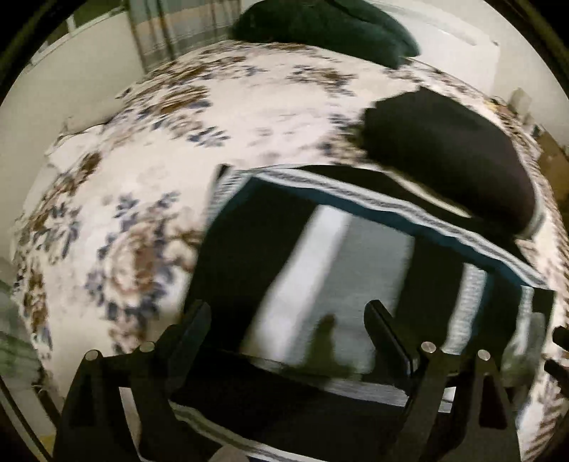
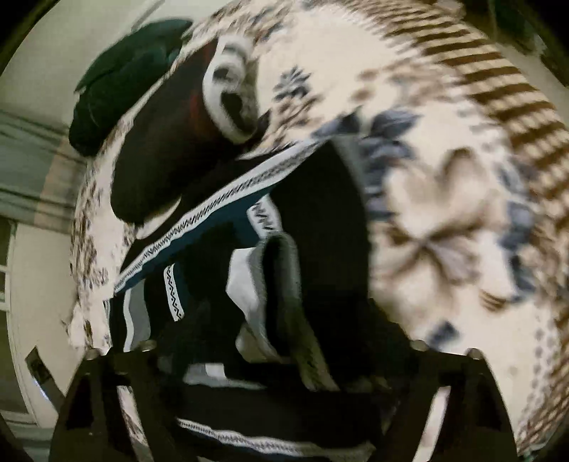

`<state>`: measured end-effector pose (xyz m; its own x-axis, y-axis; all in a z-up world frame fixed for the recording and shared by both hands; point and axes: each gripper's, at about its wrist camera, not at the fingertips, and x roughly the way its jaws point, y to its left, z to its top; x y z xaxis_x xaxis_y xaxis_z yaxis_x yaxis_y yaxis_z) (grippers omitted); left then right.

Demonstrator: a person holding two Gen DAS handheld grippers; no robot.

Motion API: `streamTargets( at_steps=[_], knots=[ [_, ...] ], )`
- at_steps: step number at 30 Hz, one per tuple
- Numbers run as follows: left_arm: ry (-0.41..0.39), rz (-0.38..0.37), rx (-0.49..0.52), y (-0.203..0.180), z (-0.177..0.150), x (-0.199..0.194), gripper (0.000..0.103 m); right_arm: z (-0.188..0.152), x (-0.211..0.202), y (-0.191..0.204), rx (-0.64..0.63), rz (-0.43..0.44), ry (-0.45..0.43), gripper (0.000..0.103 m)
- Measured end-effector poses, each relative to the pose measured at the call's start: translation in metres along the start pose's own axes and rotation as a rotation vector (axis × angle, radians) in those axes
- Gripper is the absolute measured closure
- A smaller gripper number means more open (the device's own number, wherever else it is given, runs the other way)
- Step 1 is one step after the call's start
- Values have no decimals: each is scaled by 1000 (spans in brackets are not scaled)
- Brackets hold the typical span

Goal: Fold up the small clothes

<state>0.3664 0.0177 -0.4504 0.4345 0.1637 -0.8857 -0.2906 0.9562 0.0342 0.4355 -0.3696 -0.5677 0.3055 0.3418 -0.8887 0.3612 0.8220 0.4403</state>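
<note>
A bed covered by a cream bedspread with brown and blue flower print [image 1: 185, 117] fills both wrist views, and all positions below are given relative to it. Both views are blurred by motion.

Lying flat on the near middle of the bed is the task's garment: a small black, grey and white panelled garment with a teal edge and a white zigzag-patterned band [image 1: 320, 256]. It is judged to be mid-fold, with one fold apparently made, since a straight banded edge crosses its top. In the right wrist view its near corner [image 2: 281, 284] is seen bunched and lifted off the bed.

Farther up the bed, just beyond the garment, a dark black folded cloth pile [image 1: 451, 160] is seen, and a dark green cushion-like bundle [image 1: 320, 25] sits at the far end.

The left hand-held gripper [image 1: 288, 330] is held over the garment with its fingers wide apart, and nothing is gripped. The right hand-held gripper [image 2: 284, 369] is largely hidden by bunched fabric; cloth appears to run between its fingers, but whether it is closed on it cannot be told.

The next move is judged to call for the lifted side to be carried across and laid flat, edges aligned.
</note>
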Motion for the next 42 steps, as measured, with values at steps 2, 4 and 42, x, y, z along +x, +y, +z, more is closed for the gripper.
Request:
streamTargets(
  at_steps=[2,4,42],
  knots=[
    [-5,20,-5,10,-2,2,15,5,23,8,-16,-15,49,53],
    [-2,35,-13,19,-2,1,15,8,40,15,-54,-66,78,98],
    [119,42,174,21,19,69,15,-19,-1,-37,160,-89,47,96]
  ],
)
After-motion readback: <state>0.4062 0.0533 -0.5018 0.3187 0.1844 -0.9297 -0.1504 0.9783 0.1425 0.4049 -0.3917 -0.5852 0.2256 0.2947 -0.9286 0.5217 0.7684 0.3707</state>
